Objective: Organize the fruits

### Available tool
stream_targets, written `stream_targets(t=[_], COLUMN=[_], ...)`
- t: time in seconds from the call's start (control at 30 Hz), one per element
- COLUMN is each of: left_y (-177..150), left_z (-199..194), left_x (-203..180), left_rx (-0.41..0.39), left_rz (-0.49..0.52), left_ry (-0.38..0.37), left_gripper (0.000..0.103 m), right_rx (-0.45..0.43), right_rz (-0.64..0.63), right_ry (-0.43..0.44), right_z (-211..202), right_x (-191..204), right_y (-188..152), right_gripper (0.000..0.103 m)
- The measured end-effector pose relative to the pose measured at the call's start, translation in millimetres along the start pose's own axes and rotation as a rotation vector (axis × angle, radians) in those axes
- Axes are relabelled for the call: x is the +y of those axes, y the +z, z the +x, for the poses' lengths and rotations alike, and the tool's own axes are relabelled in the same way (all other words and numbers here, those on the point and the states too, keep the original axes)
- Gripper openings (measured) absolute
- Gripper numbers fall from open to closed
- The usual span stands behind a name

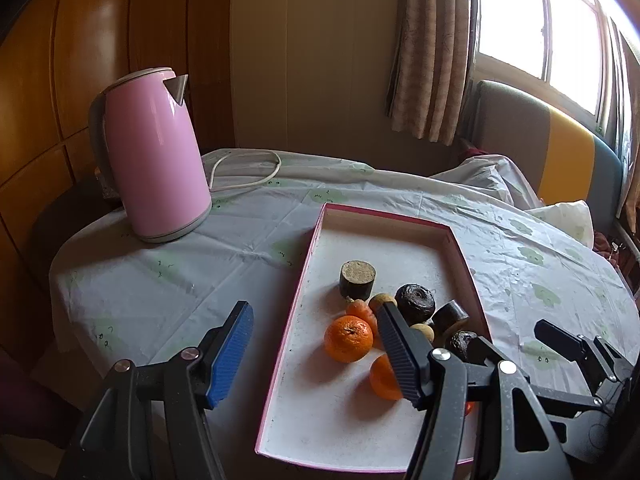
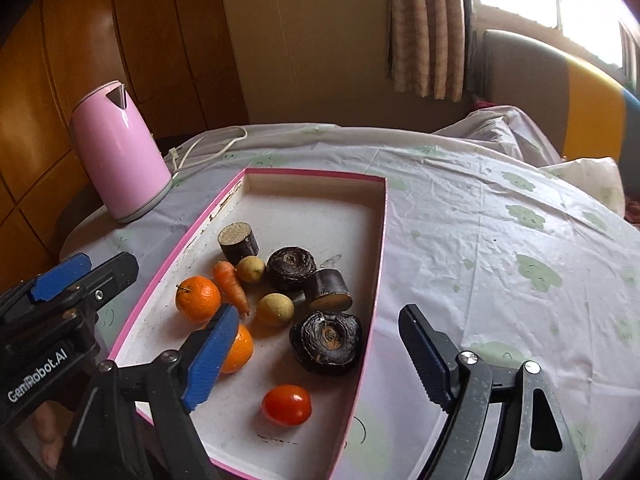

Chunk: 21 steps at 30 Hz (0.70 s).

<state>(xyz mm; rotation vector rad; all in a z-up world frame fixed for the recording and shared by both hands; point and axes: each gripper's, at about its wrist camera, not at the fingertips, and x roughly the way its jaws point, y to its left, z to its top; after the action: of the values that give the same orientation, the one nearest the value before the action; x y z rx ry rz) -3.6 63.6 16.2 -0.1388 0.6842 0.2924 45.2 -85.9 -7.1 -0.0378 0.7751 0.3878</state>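
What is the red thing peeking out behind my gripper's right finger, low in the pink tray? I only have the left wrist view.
Observer: A red tomato. It lies alone near the tray's front end, apart from the other produce.
Operator: Is the right gripper holding anything?
Observer: No. The right gripper is open, with its jaws apart on either side of the tray's right rim and nothing gripped.
Operator: And the half-hidden orange?
Observer: That second orange is whole and lies just in front of the first orange.
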Motion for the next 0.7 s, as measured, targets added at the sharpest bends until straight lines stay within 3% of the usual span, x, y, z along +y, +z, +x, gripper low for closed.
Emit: stream_targets(t=[0.2, 0.37, 0.7], left_y=[-3.2, -5.8, -7.6], left_z=[-6.6, -9.3, -13.6], left_x=[-2.5, -3.7, -5.1], left_rx=[0.0, 0.007, 0.008], left_rz=[-0.009, -0.015, 0.005], left_ry=[-0.007, -0.013, -0.008], left_gripper=[0.065, 0.059, 0.058], right_rx=[-0.023, -0.015, -0.018], right_rz=[0.014, 0.02, 0.024], right_ry=[-0.042, -0.039, -0.034], right_z=[-18.9, -23.4, -24.8], right_x=[-5.4, -7.9, -5.7], right_y=[-16.0, -24.8, -26.6], right_gripper=[0.086, 0.086, 0.086])
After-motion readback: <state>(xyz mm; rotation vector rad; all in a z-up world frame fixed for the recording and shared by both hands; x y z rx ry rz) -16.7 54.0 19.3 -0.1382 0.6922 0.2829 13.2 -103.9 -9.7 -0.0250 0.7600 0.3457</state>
